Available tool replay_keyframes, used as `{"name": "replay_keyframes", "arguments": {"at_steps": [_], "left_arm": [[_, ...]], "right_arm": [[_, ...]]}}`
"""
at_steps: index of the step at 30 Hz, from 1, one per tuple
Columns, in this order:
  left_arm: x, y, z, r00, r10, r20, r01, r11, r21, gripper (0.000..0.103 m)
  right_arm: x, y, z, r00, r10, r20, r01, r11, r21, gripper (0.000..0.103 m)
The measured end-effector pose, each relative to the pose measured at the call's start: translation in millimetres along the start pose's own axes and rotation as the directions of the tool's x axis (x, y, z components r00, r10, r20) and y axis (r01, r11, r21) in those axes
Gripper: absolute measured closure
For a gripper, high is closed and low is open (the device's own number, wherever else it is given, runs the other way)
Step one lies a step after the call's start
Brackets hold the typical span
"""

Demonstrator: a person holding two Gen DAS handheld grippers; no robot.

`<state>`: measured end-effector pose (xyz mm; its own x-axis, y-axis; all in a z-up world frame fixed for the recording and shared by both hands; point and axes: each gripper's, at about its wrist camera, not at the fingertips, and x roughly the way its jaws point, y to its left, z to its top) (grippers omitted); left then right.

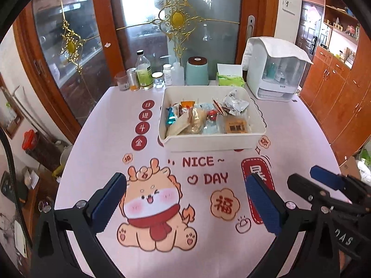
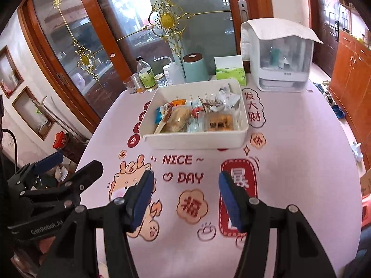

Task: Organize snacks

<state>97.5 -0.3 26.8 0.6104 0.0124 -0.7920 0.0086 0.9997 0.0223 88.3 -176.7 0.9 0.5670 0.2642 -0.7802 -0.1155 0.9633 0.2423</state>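
Observation:
A white rectangular bin (image 1: 208,142) stands on the table past its middle and holds several wrapped snacks (image 1: 199,118). It also shows in the right wrist view (image 2: 194,139), with the snacks (image 2: 197,117) inside. My left gripper (image 1: 185,185) is open and empty, low over the near table, well short of the bin. My right gripper (image 2: 185,183) is open and empty too, beside the left one and equally short of the bin. The right gripper shows at the right edge of the left wrist view (image 1: 308,176). The left gripper shows at the left edge of the right wrist view (image 2: 69,162).
The table wears a pink cartoon tablecloth (image 1: 185,208). Along its far edge stand bottles and jars (image 1: 143,74), a teal canister (image 1: 197,71), a green tissue box (image 1: 229,76) and a white appliance (image 1: 276,69). Glass doors are behind. Wooden cabinets (image 1: 336,88) are at right.

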Motion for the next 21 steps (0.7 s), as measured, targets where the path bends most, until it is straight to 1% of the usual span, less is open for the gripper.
{"name": "replay_keyframes", "arguments": {"at_steps": [6, 9, 11, 13, 21], "left_arm": [[-18.0, 1.7, -23.8, 0.999, 0.038, 0.011, -0.038, 0.999, 0.004, 0.001], [-20.1, 2.4, -31.3, 0.999, 0.049, -0.002, -0.049, 0.999, 0.002, 0.001], [-18.6, 2.4, -34.7, 0.999, 0.046, -0.023, -0.046, 0.999, 0.001, 0.001], [-16.6, 3.1, -38.5, 0.999, 0.029, -0.046, -0.029, 1.000, 0.000, 0.001], [-16.3, 2.6, -40.6, 0.998, 0.045, -0.039, -0.045, 0.999, 0.005, 0.001]], "right_arm": [[-18.5, 11.1, -24.4, 1.000, -0.007, -0.003, 0.007, 1.000, 0.003, 0.044], [-24.8, 14.2, -32.4, 1.000, -0.027, 0.004, 0.027, 1.000, 0.002, 0.044], [-27.4, 15.3, -36.3, 0.999, -0.040, 0.007, 0.040, 0.999, 0.007, 0.044], [-29.3, 15.8, -38.3, 0.999, -0.044, 0.010, 0.044, 0.999, 0.014, 0.044], [-29.4, 16.5, -44.5, 0.999, -0.043, 0.010, 0.042, 0.998, 0.041, 0.044]]}}
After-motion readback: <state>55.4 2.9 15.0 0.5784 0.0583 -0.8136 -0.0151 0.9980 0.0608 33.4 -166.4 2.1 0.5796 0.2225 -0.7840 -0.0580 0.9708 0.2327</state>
